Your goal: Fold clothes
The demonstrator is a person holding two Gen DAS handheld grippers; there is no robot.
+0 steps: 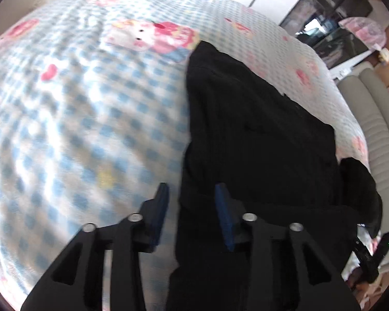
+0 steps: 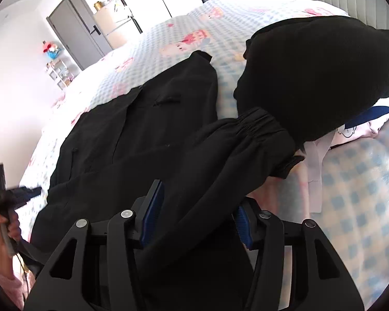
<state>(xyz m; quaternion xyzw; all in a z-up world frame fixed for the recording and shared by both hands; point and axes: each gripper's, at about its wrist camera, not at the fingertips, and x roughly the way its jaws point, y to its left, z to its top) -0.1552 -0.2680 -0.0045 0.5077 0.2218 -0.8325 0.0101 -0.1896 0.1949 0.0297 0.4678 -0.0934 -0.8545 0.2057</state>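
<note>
Two grippers over black trousers spread on a checked bedcover, a fold half set up.

Going left to right: the checked bedcover [image 1: 77, 119] lies bare on the left; the left gripper [image 1: 192, 194] hangs with jaws apart astride the near edge of the black trousers [image 1: 259, 134], its pads pressing nothing; the right gripper [image 2: 198, 208] has a thick fold of the trousers' gathered end [image 2: 251, 127] running between its blue pads, though whether they pinch or merely bracket it cannot be told; a dark heap of other clothes [image 2: 319, 72] sits just beside, farther right. The risk, as a judgement: loose, slippery cloth could slide out on lifting, or the right jaws could snag the neighbouring heap, dragging it and skewing the fold.
</note>
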